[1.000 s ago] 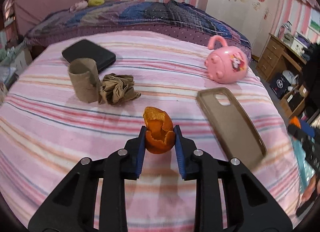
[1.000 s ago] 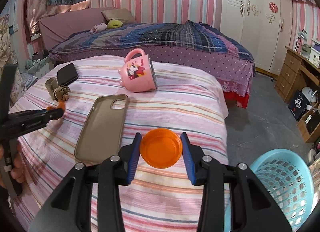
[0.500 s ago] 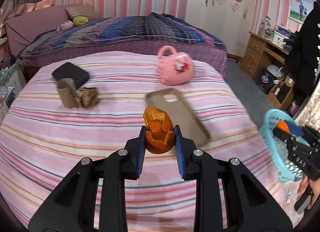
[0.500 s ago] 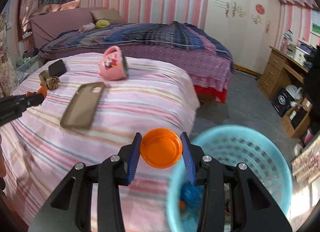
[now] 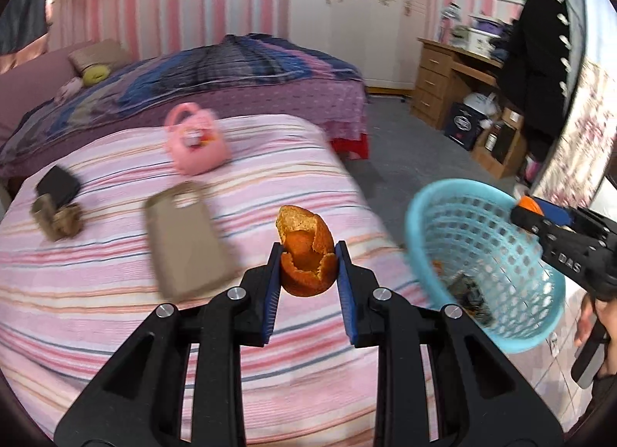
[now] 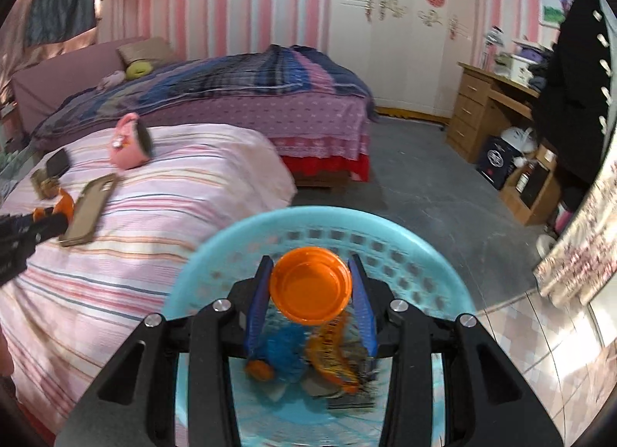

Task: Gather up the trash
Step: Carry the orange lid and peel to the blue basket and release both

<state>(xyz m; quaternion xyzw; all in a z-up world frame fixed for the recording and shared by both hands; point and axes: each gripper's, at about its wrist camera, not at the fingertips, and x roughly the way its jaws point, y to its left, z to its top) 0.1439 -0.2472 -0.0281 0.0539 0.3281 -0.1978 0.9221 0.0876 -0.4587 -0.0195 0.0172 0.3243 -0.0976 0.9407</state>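
Observation:
My left gripper (image 5: 307, 254) is shut on an orange peel (image 5: 306, 254) and holds it above the striped bed, left of the blue mesh basket (image 5: 462, 215). My right gripper (image 6: 310, 285) is shut on an orange plastic lid (image 6: 310, 287) and holds it over the basket (image 6: 231, 250), which holds several pieces of trash (image 6: 331, 354). A cardboard tube and crumpled brown paper (image 5: 58, 215) lie at the bed's far left. The right gripper also shows in the left wrist view (image 5: 534, 210), over the basket's rim.
A pink mug (image 5: 196, 142), a tan phone case (image 5: 185, 238) and a black phone (image 5: 58, 184) lie on the striped bed (image 5: 96, 312). A second bed (image 6: 250, 100) stands behind. A wooden desk (image 6: 493, 100) and boxes stand at the right.
Both grippers have swung right toward the basket. The right gripper with the lid has moved from the basket's near rim to over its inside. The left gripper carries the peel closer to the basket.

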